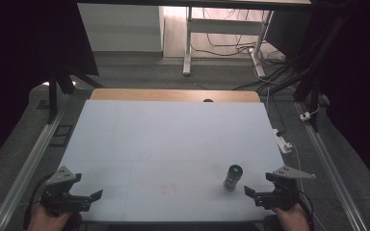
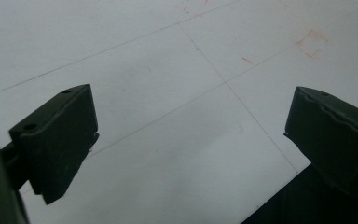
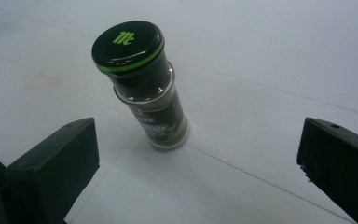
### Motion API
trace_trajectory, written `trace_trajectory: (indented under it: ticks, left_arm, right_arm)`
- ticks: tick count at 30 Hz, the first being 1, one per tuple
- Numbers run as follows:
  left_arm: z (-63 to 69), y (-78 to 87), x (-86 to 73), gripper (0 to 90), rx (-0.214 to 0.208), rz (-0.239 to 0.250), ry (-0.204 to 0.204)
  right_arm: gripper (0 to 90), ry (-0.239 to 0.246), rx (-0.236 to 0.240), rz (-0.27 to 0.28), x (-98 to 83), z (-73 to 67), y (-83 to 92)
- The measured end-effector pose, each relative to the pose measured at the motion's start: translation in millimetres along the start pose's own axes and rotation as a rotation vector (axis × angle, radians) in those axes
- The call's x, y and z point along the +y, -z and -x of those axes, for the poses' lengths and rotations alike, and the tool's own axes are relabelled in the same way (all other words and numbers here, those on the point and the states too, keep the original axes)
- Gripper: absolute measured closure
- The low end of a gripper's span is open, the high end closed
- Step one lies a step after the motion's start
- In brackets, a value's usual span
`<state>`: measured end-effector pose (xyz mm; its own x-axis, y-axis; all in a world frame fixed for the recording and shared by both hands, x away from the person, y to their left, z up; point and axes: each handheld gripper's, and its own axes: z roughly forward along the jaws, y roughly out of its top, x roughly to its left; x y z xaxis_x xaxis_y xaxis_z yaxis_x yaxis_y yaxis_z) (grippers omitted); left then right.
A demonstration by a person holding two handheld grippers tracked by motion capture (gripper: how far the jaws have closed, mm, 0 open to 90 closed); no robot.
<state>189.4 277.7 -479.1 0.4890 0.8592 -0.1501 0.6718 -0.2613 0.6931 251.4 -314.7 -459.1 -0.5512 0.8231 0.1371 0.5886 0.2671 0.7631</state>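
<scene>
A small glass spice jar (image 1: 232, 177) (image 3: 144, 88) with a black cap, a green ring and dark contents stands upright near the table's front right. My right gripper (image 1: 257, 185) (image 3: 198, 126) is open just right of it and nearer the front edge. Its jaws are spread wide and point at the jar without touching it. At the front left corner my left gripper (image 1: 90, 188) (image 2: 191, 102) is open over bare table surface, with nothing between its jaws. A hand holds each gripper at the bottom edge of the high view.
The pale table top (image 1: 164, 134) has a wooden strip (image 1: 173, 95) along its far edge and faint red marks (image 1: 169, 189) near the front. Metal rails (image 1: 29, 163) run along both sides. A white power strip (image 1: 282, 143) lies off the right edge.
</scene>
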Motion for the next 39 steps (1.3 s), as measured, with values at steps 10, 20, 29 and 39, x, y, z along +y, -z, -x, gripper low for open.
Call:
trace_trajectory:
  ticks: [10, 20, 29, 39]
  left_arm:
    - [0.5, -2.1, 1.0, 4.5, -0.005, -0.023, -0.007]
    - [0.0, -2.8, 1.1, 4.5, -0.006, -0.031, 0.002]
    - [-1.4, -2.8, 1.2, 4.5, -0.012, -0.031, 0.013]
    - [-2.5, -2.7, 1.1, 4.2, -0.014, -0.029, 0.022]
  right_arm:
    - [0.0, -0.007, 0.013, -0.019, 0.6, 0.7, -1.6]
    - [0.0, 0.012, 0.033, -0.028, 1.2, 0.0, -2.3]
    - [0.0, 0.047, 0.046, -0.033, 1.2, -3.3, -2.2]
    - [0.0, 0.062, 0.028, -0.019, 5.6, -6.2, -3.8]
